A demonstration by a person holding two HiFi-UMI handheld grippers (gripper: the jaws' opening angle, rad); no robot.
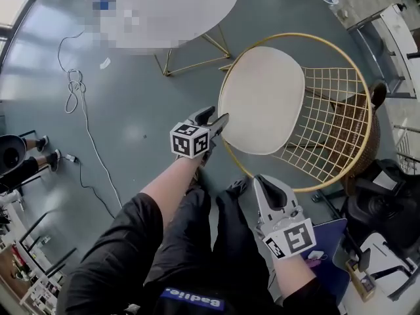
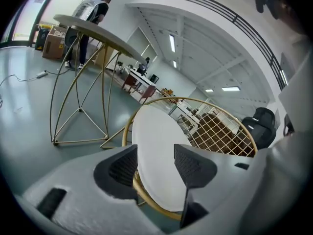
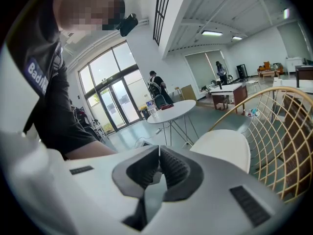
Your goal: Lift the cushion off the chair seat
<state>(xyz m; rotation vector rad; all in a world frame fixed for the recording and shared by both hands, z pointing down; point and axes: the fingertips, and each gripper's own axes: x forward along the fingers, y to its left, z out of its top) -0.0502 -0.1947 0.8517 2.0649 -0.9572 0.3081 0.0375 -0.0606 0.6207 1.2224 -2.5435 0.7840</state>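
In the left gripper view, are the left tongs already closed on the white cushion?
No, the left tongs stand wide apart, and the cushion seen between them is not pinched.

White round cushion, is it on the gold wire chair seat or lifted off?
On the seat: the cushion lies flat within the gold wire chair's rim, left tongs open at its edge.

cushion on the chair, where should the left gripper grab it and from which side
Probably its thin near edge, from the person's side, where the open left gripper faces it. The cushion is a flat disc inside the chair's gold rim, so only an edge fits the jaws.
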